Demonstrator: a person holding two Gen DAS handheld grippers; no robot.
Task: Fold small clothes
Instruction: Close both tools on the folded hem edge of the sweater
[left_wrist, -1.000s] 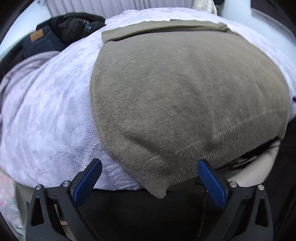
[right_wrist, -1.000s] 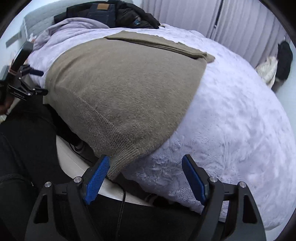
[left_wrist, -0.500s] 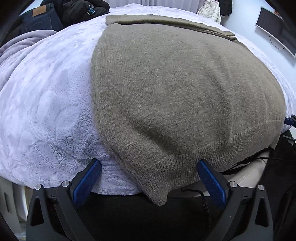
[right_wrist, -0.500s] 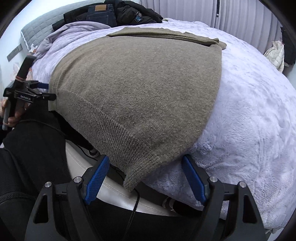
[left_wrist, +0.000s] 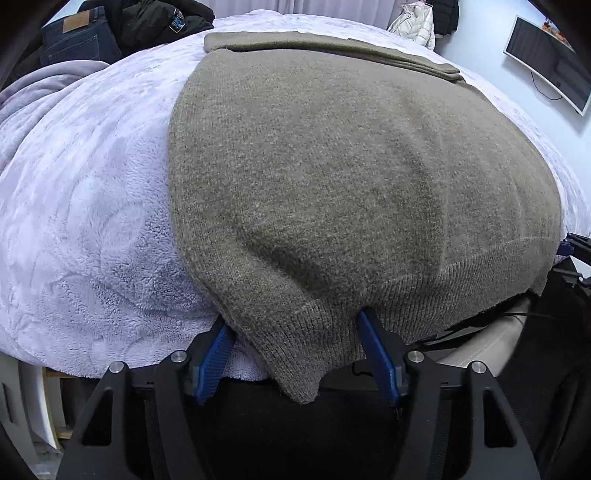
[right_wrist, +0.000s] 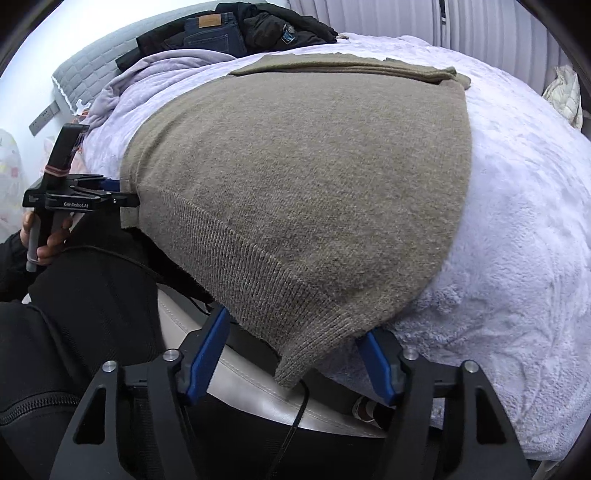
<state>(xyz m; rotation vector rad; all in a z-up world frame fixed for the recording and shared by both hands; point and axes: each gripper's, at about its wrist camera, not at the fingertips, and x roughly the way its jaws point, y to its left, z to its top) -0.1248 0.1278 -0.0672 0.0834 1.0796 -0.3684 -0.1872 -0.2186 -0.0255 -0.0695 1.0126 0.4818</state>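
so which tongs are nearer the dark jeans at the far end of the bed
Left. The left tongs sit at the sweater's hem corner on the jeans' side; the right tongs at the opposite corner.

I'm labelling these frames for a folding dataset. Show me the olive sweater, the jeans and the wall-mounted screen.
olive sweater (left_wrist: 351, 177): left wrist view, middle of its body panel.
jeans (right_wrist: 210, 33): right wrist view, dark denim below the leather patch.
wall-mounted screen (left_wrist: 546, 59): left wrist view, dark display face.

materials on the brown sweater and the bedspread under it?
Sweater: looks like a soft knit, possibly wool or a blend; fuzzy matte surface, ribbed band at the hem. Bedspread: looks like plush synthetic fleece, pale lilac; shaggy pile with embossed swirls. Exact fibre of either can't be told.
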